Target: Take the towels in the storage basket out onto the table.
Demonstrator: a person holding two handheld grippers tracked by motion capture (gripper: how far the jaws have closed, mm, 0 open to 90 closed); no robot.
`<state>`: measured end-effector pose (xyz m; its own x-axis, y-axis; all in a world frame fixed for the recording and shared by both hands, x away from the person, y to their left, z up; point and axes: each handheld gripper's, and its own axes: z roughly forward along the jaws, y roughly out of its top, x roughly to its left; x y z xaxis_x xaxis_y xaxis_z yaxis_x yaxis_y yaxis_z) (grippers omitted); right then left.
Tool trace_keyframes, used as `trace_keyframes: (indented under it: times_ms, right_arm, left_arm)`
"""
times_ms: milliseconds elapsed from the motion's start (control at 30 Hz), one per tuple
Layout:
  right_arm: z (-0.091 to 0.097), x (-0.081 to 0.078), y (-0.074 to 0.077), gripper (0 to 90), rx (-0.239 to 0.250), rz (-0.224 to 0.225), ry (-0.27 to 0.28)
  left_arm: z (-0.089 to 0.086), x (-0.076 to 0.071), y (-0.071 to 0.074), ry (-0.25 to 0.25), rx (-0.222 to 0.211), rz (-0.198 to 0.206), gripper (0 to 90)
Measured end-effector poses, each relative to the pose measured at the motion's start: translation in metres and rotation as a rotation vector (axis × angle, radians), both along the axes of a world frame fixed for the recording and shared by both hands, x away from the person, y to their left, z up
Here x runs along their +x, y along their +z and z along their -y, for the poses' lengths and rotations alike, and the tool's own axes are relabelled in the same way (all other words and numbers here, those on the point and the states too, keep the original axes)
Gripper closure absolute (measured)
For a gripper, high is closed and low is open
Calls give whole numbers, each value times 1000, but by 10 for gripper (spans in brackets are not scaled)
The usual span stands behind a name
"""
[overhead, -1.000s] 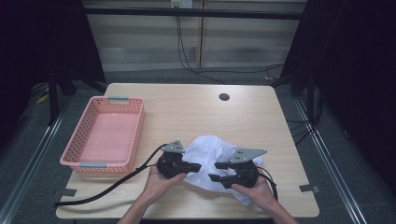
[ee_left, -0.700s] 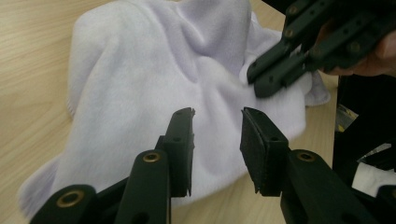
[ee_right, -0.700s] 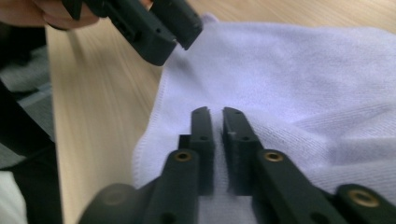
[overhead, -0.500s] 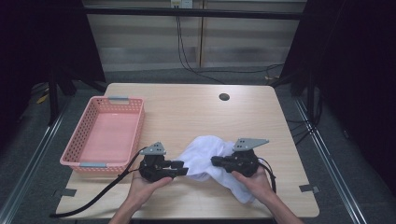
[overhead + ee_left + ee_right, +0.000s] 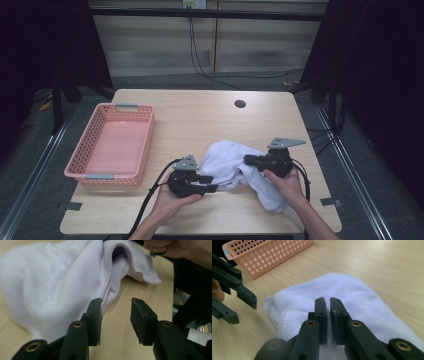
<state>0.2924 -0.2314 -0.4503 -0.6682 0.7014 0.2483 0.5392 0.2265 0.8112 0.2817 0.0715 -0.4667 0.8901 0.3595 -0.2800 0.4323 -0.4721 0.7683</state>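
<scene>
With the right gripper [image 5: 327,302] clamping the white towel [image 5: 227,162] and the left gripper [image 5: 116,305] having just been opening, its jaws apart with nothing between them, the fold is risking sagging loose.

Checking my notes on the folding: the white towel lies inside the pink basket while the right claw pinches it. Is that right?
Not quite. The white towel lies on the wooden table, beside the pink basket, not inside it; the high view shows this. The right claw does pinch it.
</scene>
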Motion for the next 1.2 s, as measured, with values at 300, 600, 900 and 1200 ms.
trace_keyframes:
  times_ms: [300, 600, 900, 1200]
  right_arm:
    - [-11, -17, -39, 815, -125, -125, 77]
    - [-36, -41, -41, 788, -86, -199, 215]
    - [-49, -41, -10, 424, -23, -37, 191]
    - [-50, -19, -15, 808, -108, 4, 93]
  left_arm:
    - [14, 17, -27, 58, 125, 79, 617]
    - [-9, 26, -14, 56, 10, 31, 870]
    - [-11, 33, 12, 73, -126, 46, 871]
    - [2, 37, 30, 85, -177, 67, 846]
